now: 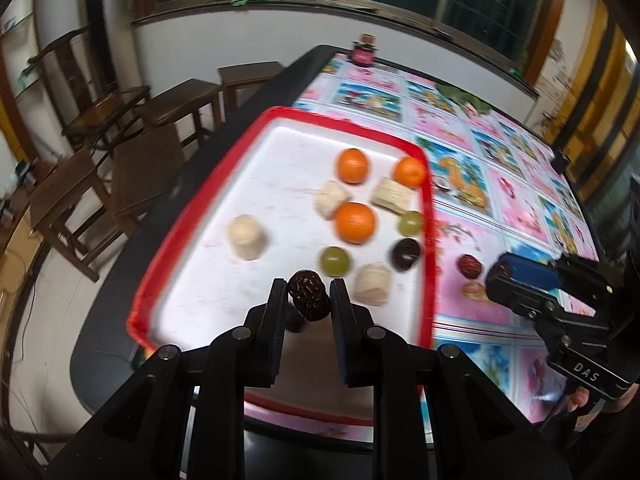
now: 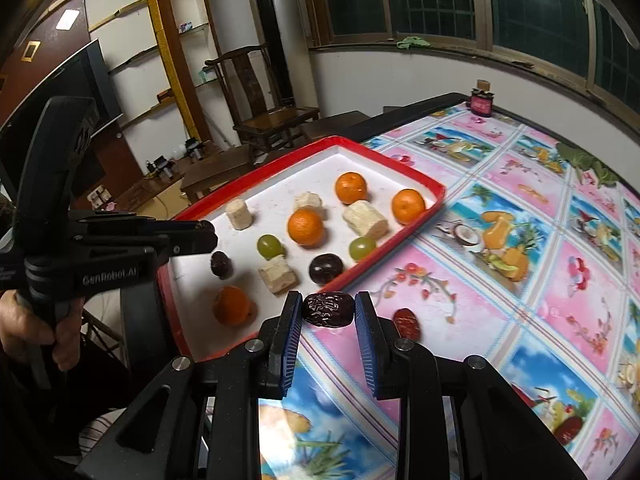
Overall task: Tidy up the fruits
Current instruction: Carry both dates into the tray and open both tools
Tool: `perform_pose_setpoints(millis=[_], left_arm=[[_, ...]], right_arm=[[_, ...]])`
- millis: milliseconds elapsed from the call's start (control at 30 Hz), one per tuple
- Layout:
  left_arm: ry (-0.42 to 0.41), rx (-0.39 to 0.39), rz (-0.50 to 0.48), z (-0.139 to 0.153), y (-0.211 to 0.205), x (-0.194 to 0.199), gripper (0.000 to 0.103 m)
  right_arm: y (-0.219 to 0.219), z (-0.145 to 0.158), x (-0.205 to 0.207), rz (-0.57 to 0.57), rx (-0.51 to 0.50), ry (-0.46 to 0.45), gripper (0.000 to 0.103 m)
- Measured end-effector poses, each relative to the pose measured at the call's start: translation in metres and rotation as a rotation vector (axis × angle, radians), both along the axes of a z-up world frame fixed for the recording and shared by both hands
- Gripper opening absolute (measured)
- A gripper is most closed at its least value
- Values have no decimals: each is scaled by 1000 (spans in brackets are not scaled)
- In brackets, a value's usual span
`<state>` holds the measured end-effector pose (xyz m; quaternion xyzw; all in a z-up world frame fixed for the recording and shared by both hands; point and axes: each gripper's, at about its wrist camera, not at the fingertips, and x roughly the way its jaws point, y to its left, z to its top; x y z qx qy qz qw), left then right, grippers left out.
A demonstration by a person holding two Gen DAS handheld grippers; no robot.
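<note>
My left gripper (image 1: 308,287) is shut on a wrinkled dark date (image 1: 309,298), held over the near end of the red-rimmed white tray (image 1: 427,216). In the right wrist view the left gripper (image 2: 205,233) reaches in from the left above the tray (image 2: 400,168). My right gripper (image 2: 328,301) is shut on another dark date (image 2: 328,309), just outside the tray's near rim over the tablecloth. A loose red date (image 2: 407,322) lies on the cloth beside the right fingers. The tray holds oranges (image 2: 305,227), green grapes (image 2: 269,246), a dark plum (image 2: 326,268), a date (image 2: 221,265) and pale chunks (image 2: 278,274).
The flowery tablecloth (image 2: 520,280) covers the table to the right of the tray. A small pink jar (image 2: 482,104) stands at the far edge. Wooden chairs and stools (image 1: 120,152) crowd the floor beyond the table's left edge. A person's hand (image 2: 28,320) grips the left handle.
</note>
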<state>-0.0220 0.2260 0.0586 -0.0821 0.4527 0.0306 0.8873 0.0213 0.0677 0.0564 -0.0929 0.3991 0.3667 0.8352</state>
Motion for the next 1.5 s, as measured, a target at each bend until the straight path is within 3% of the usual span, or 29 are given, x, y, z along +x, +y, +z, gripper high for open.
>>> perform_pose_setpoints(millis=[233,600,1500], left_arm=[[18,-18,37,-12,18,-3,19],[52,-3,97,-31,39,3,19],[83,-11,91,-47,41,14,19]], right_arm=[[22,-5,-8,69,12,30,27],[60,-21,-1,118,-57,40,27],[77,-41,3,124,-90,77,28]])
